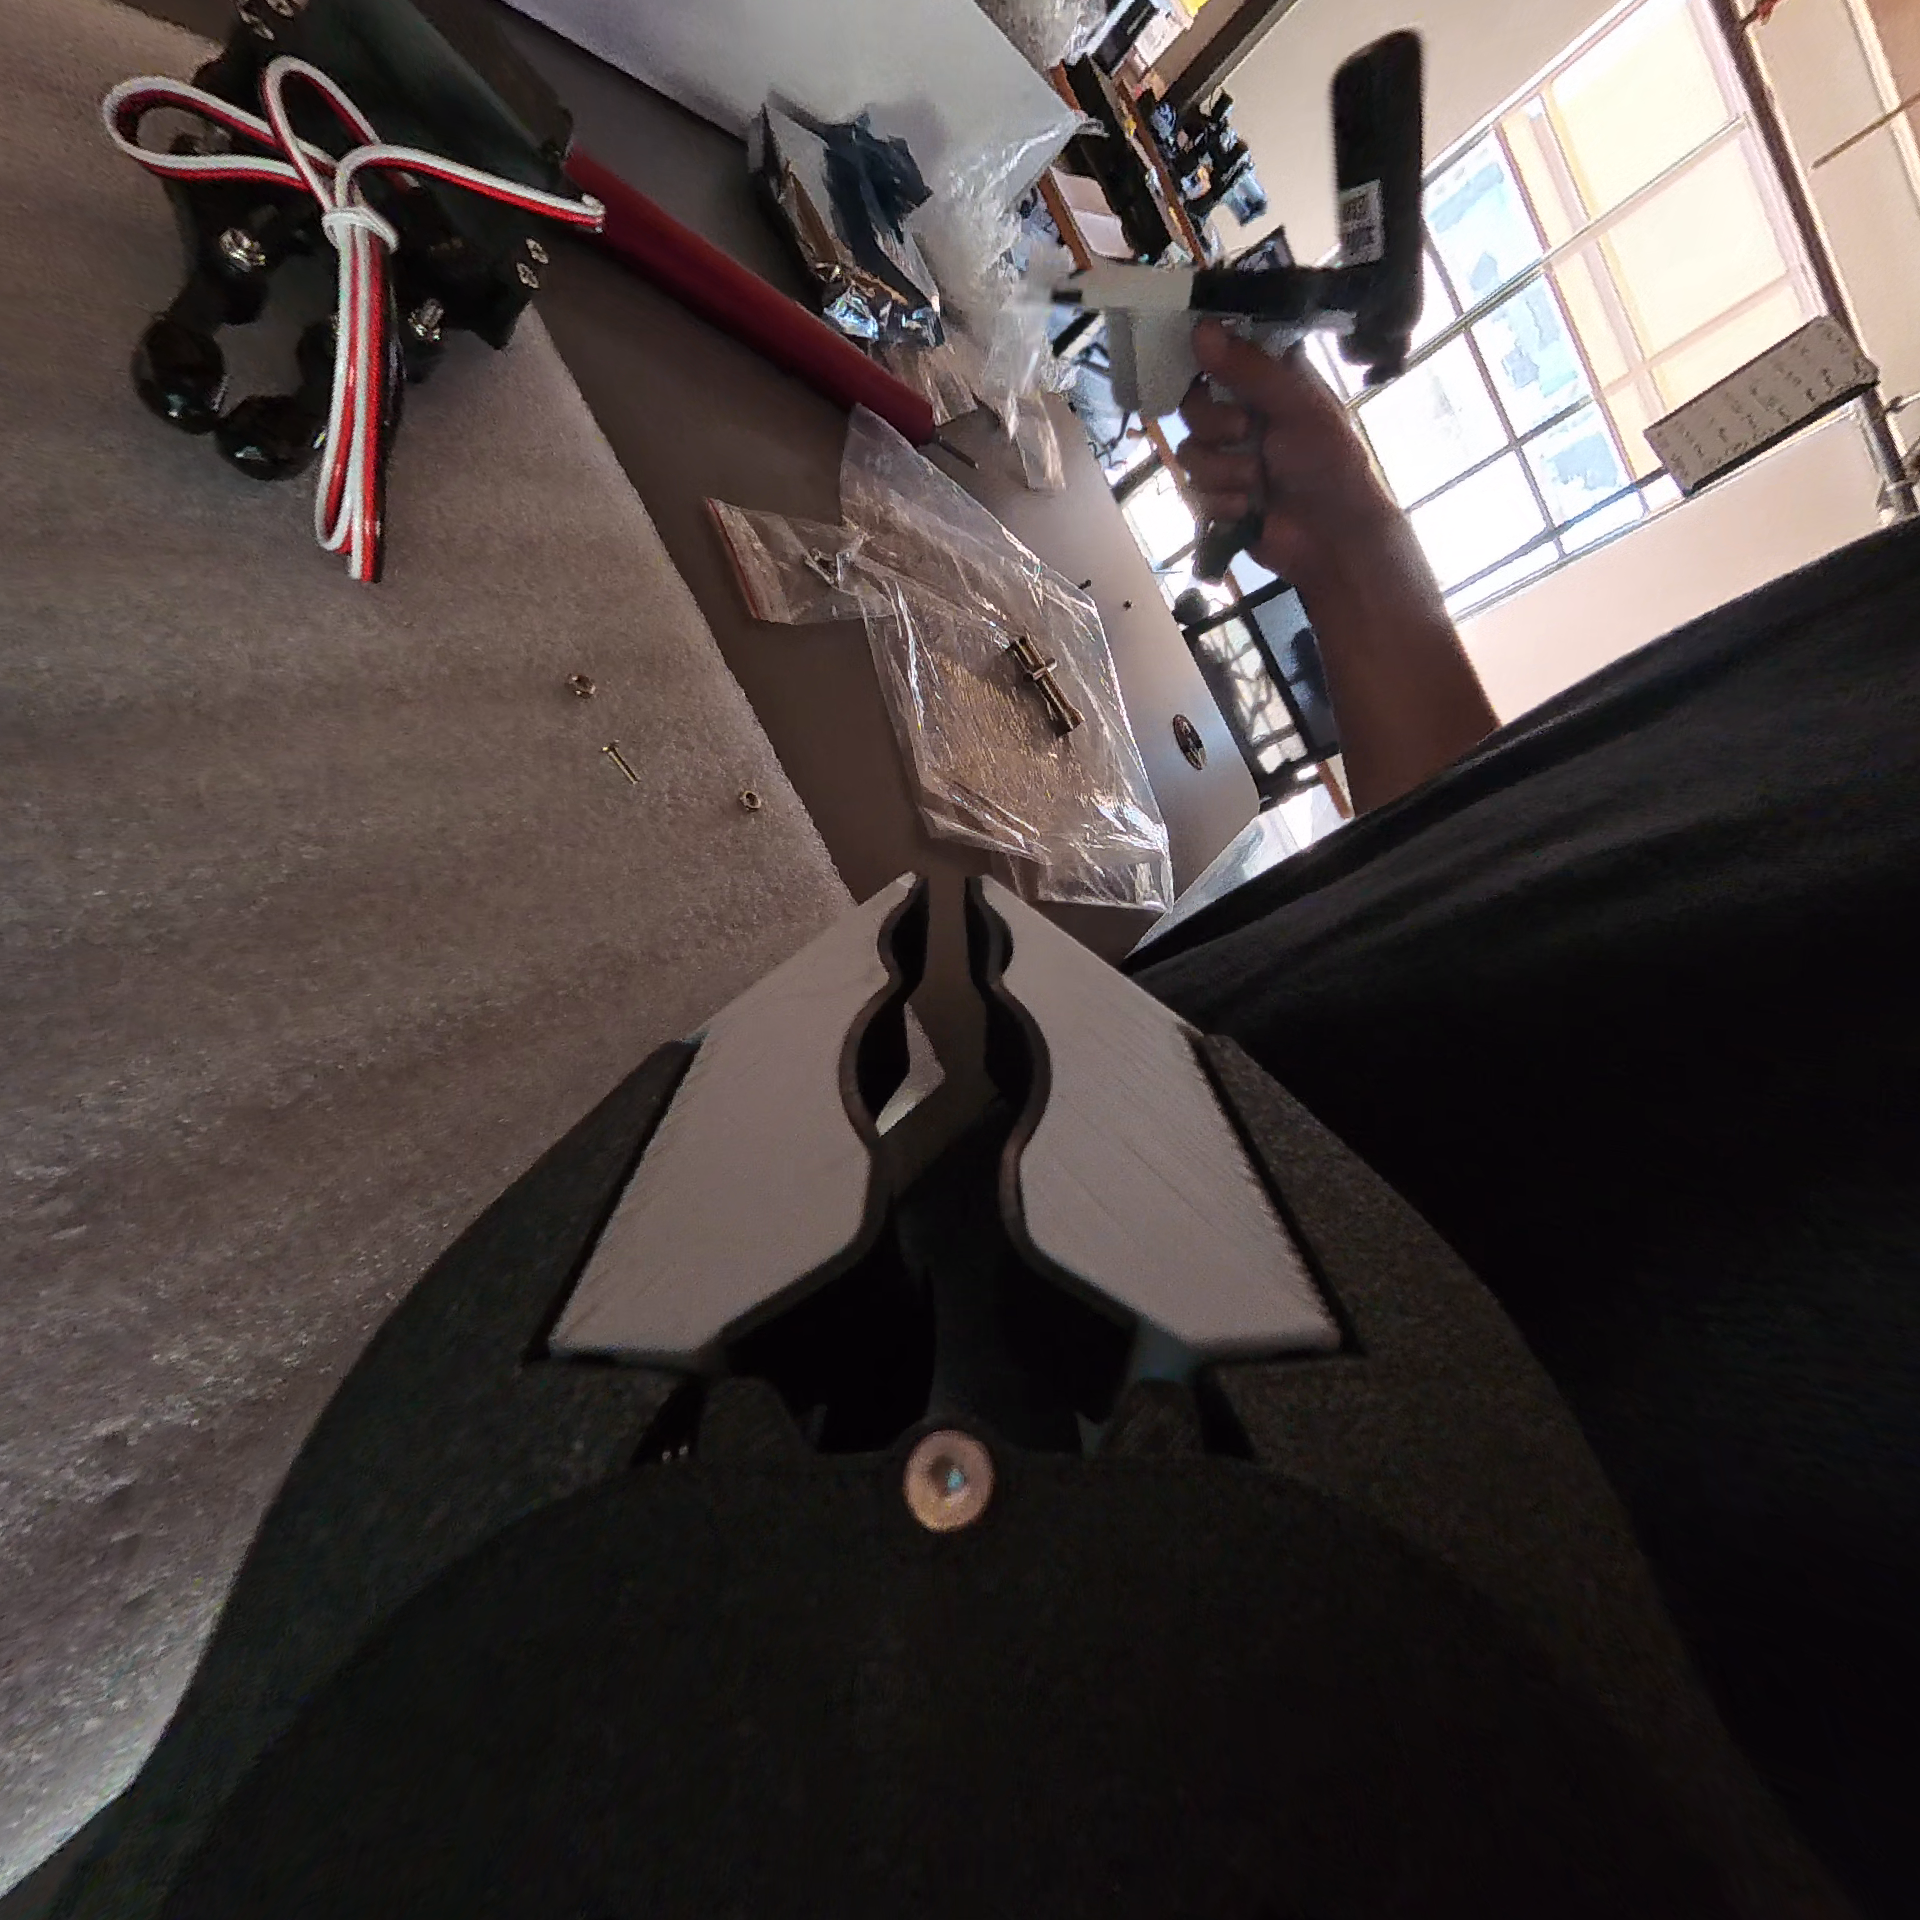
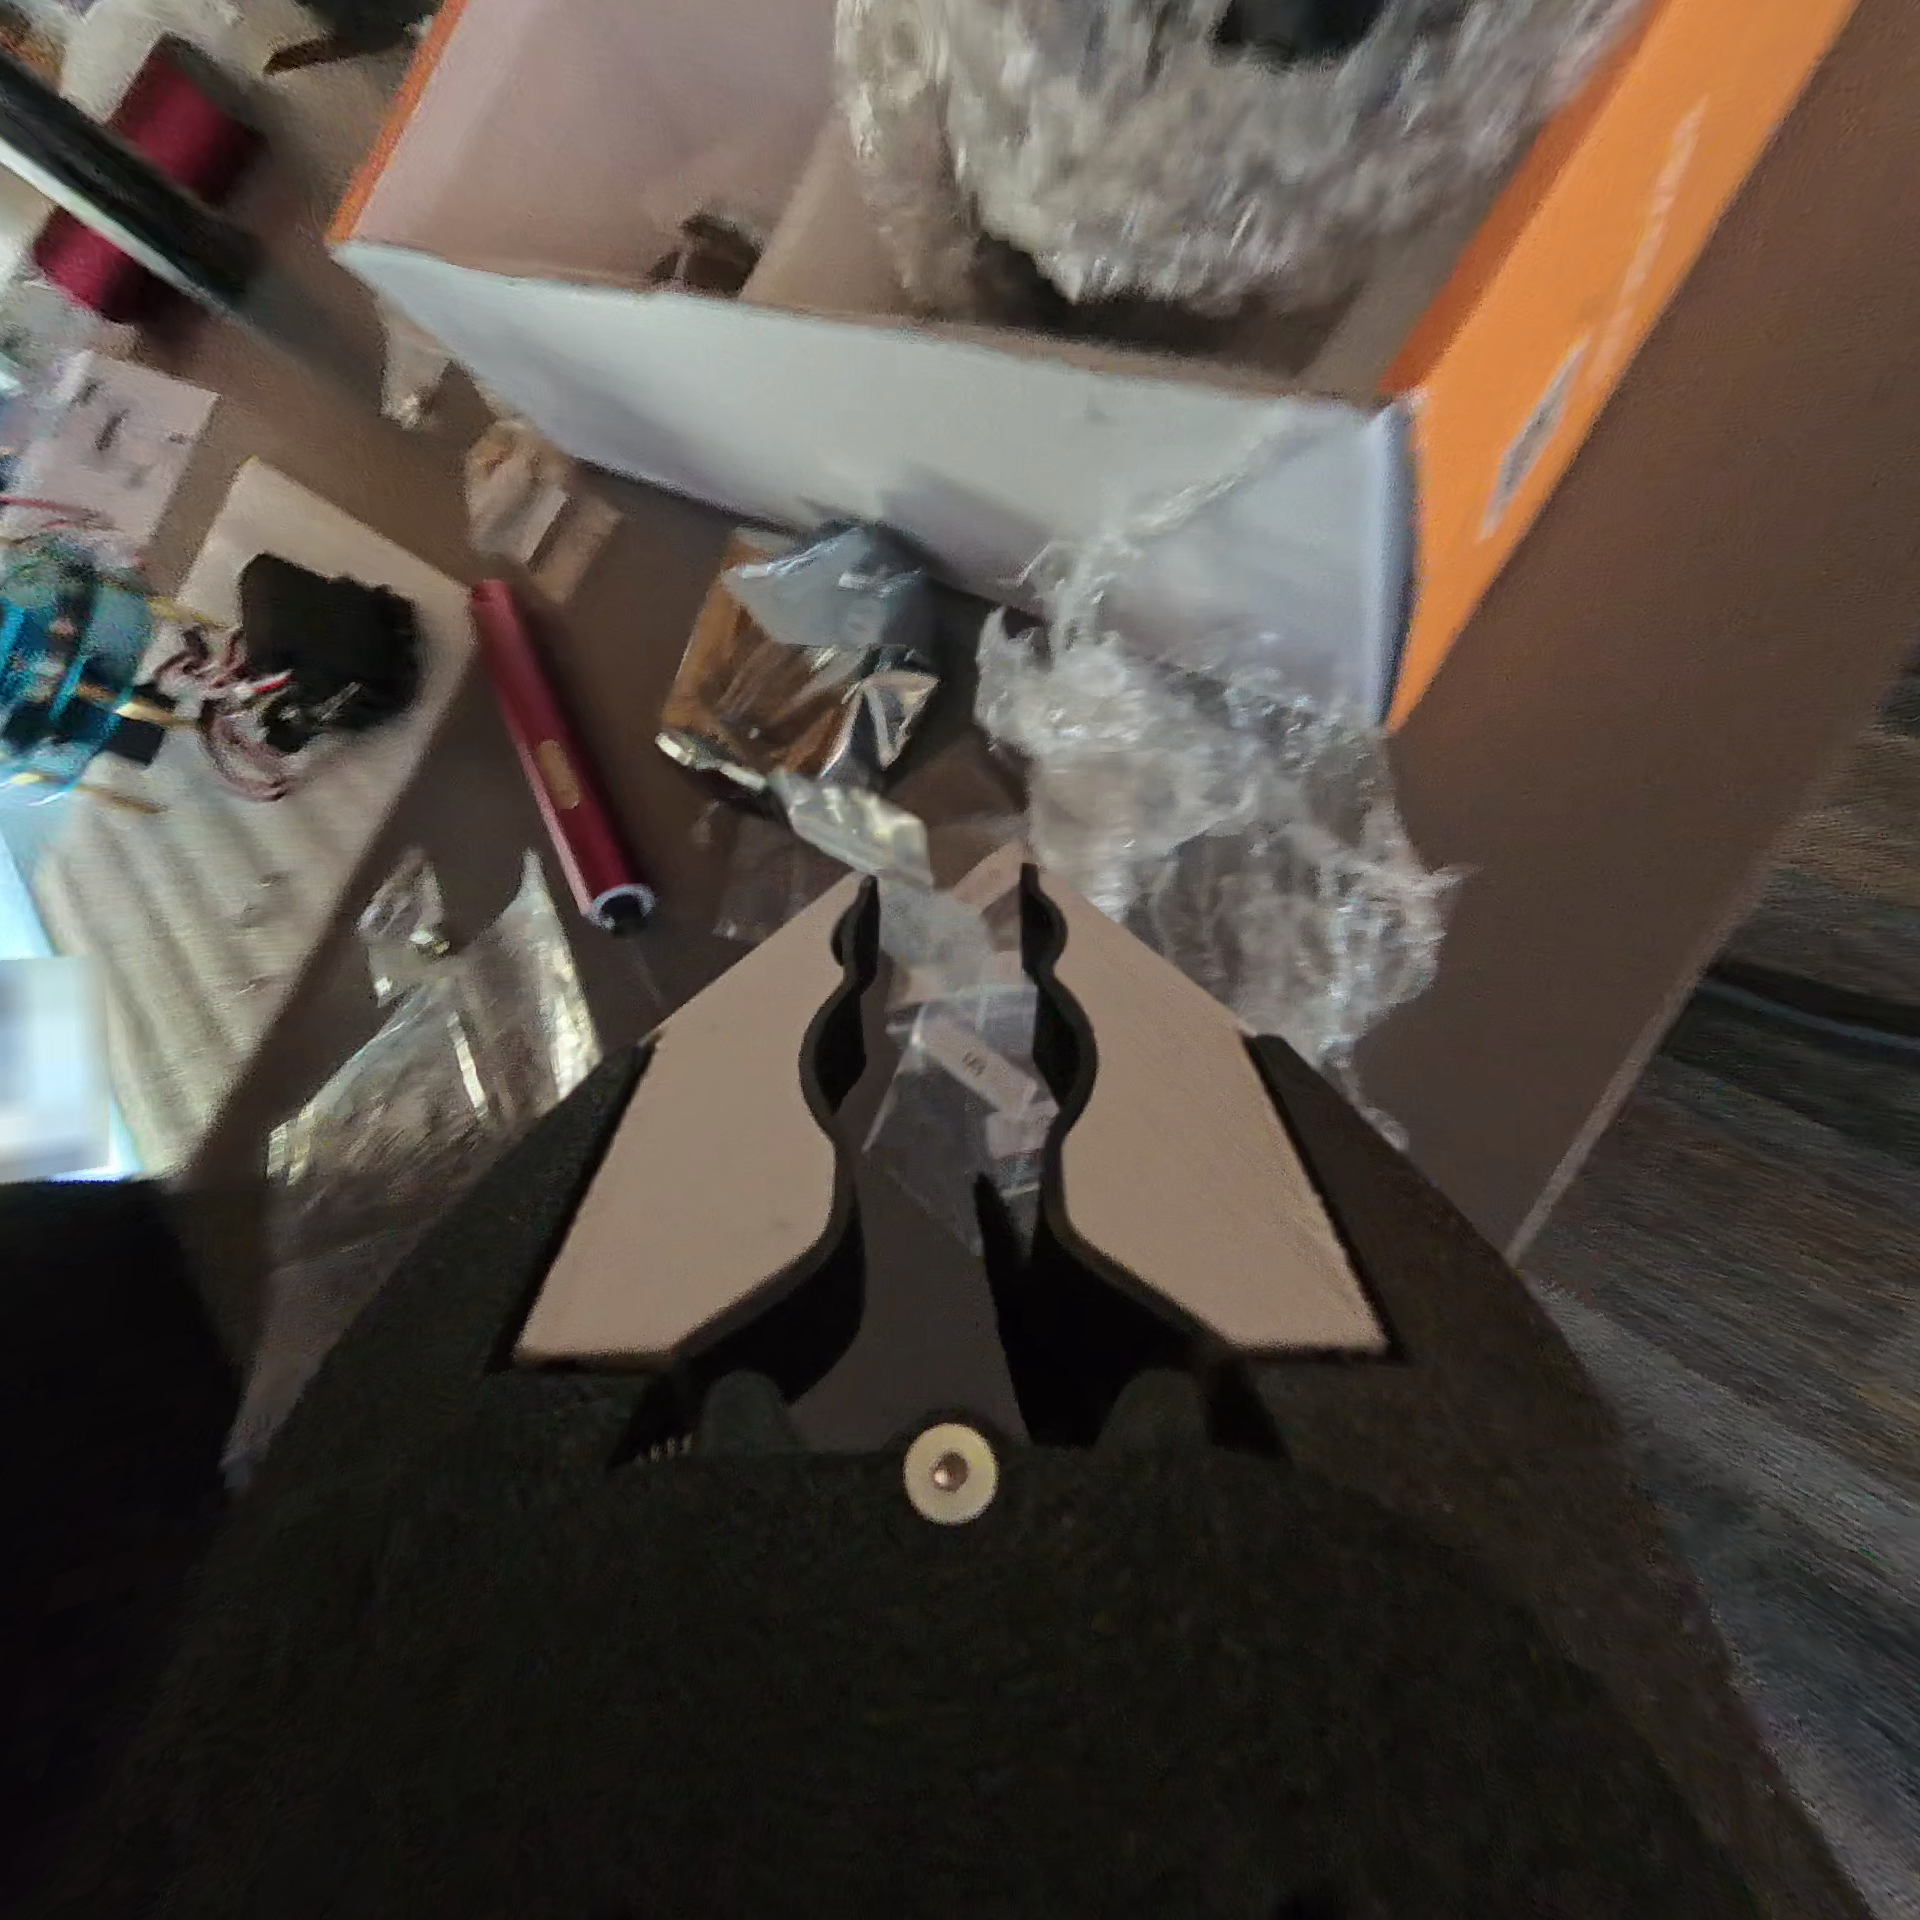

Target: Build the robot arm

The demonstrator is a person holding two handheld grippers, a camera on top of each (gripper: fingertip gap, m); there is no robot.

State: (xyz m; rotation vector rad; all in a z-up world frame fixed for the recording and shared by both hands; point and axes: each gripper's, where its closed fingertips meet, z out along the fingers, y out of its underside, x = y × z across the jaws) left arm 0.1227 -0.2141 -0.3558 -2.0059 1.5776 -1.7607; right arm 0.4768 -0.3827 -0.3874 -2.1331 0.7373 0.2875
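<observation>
My left gripper (image 1: 945, 883) hangs low over the edge of a grey foam mat (image 1: 260, 883). It is empty, with only a thin slit between its white fingers (image 1: 790, 1122). Just ahead lie clear bags of small metal hardware (image 1: 997, 707), plus two loose nuts (image 1: 578, 684) and a screw (image 1: 621, 764) on the mat. My right gripper (image 2: 948, 878) is open and empty above small clear bags (image 2: 956, 1049) on the brown table. It also shows in the left wrist view (image 1: 1247, 301), raised in a hand. The right wrist view is motion-blurred.
A black servo bracket with red-and-white wires (image 1: 312, 260) sits far left on the mat. A red tube (image 2: 551, 738) and a silver foil bag (image 2: 810, 665) lie mid-table. Crumpled clear wrap (image 2: 1195, 790) lies before an orange-and-white box (image 2: 935, 436). A person's dark clothing (image 1: 1558, 1143) fills the right. My right fingertips sit around 40 cm from my left ones.
</observation>
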